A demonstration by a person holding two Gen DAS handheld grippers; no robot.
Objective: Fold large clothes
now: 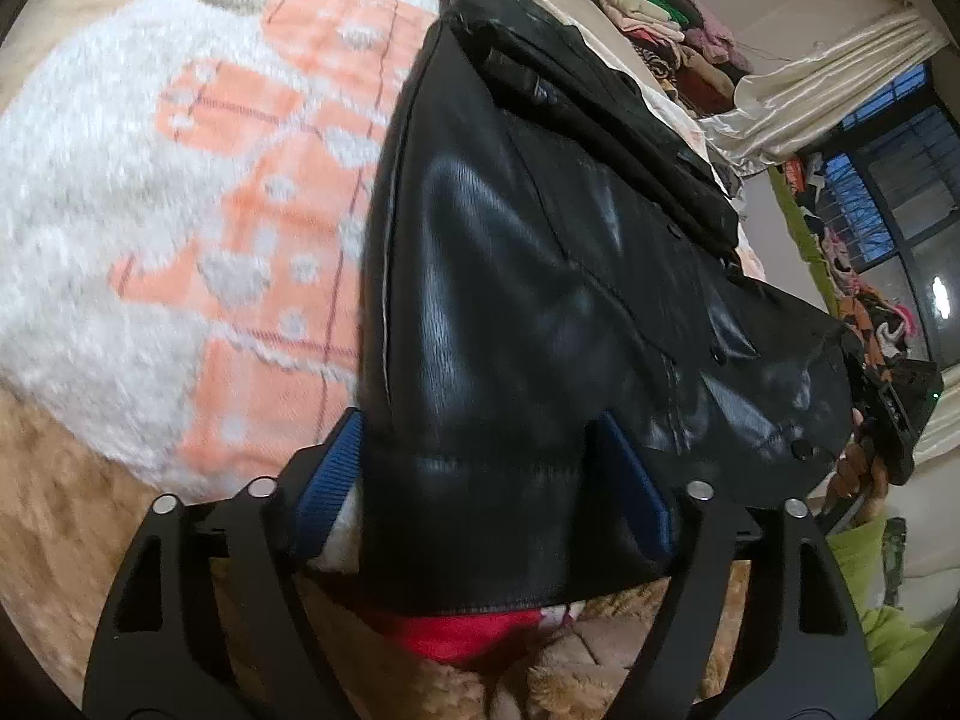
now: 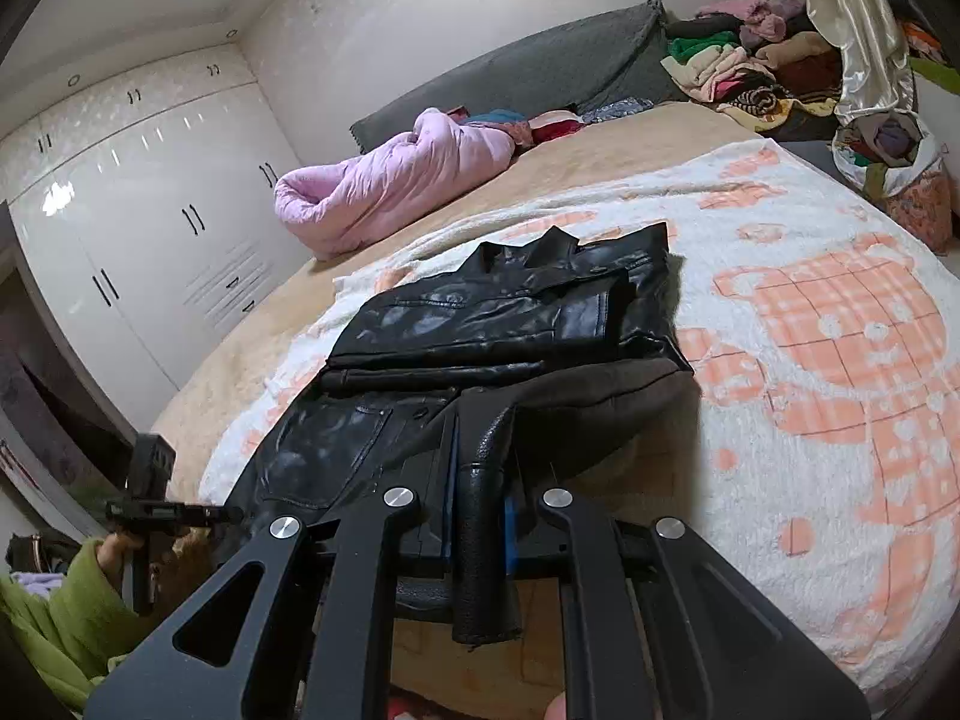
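A black leather jacket (image 2: pixel 504 312) lies partly folded on a white and orange fleece blanket (image 2: pixel 810 360) on the bed. My left gripper (image 1: pixel 480 468) has its blue pads on either side of the jacket's bottom hem (image 1: pixel 498 516), shut on it and lifting it. My right gripper (image 2: pixel 477 516) is shut on the hem's other corner (image 2: pixel 480 540), a rolled black edge between its pads. The jacket (image 1: pixel 540 252) fills the left wrist view. The right gripper also shows in the left wrist view (image 1: pixel 888 420), at the far right.
A rolled pink quilt (image 2: pixel 390 180) and grey pillows (image 2: pixel 540 72) lie at the bed's head. Heaps of clothes (image 2: pixel 750 72) sit at the back right. White wardrobes (image 2: pixel 150 210) line the left wall. A red cloth (image 1: pixel 468 630) lies under the hem.
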